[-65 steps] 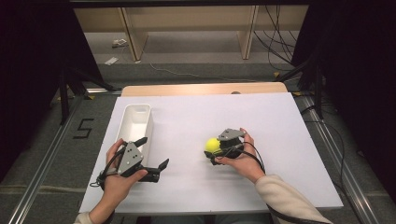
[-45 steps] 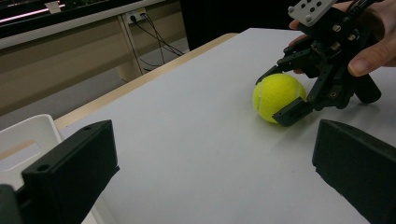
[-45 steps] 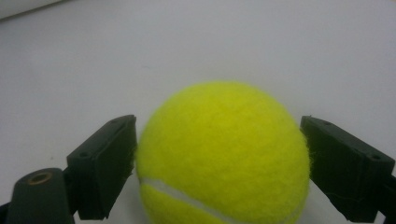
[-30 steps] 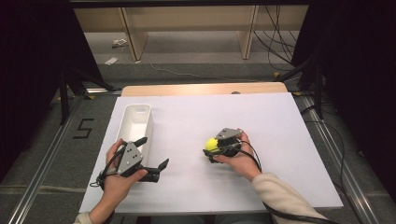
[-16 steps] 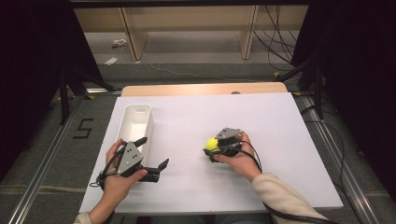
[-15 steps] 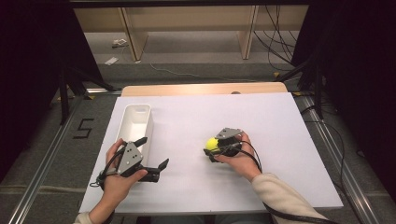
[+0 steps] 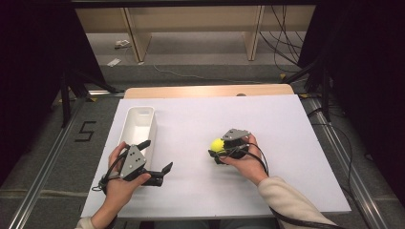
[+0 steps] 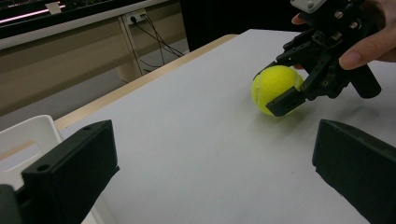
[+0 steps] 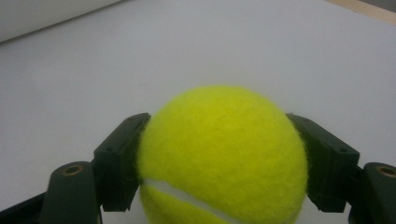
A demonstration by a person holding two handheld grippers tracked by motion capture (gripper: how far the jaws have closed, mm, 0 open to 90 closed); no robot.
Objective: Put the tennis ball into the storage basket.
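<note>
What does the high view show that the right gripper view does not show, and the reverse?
High view alone: the white bin at the table's left, the left tongs standing open with nothing between their jaws, both hands, and the floor with shelving beyond the table. Right gripper view alone: the white seam curving low across the tennis ball, and each black jaw pressed against one side of it. Both: the yellow-green ball held in the right tongs over the white table.

Yellow tennis ball (image 7: 218,144) (fuzzy, white seam), mid-table, clamped between claw jaws
</note>
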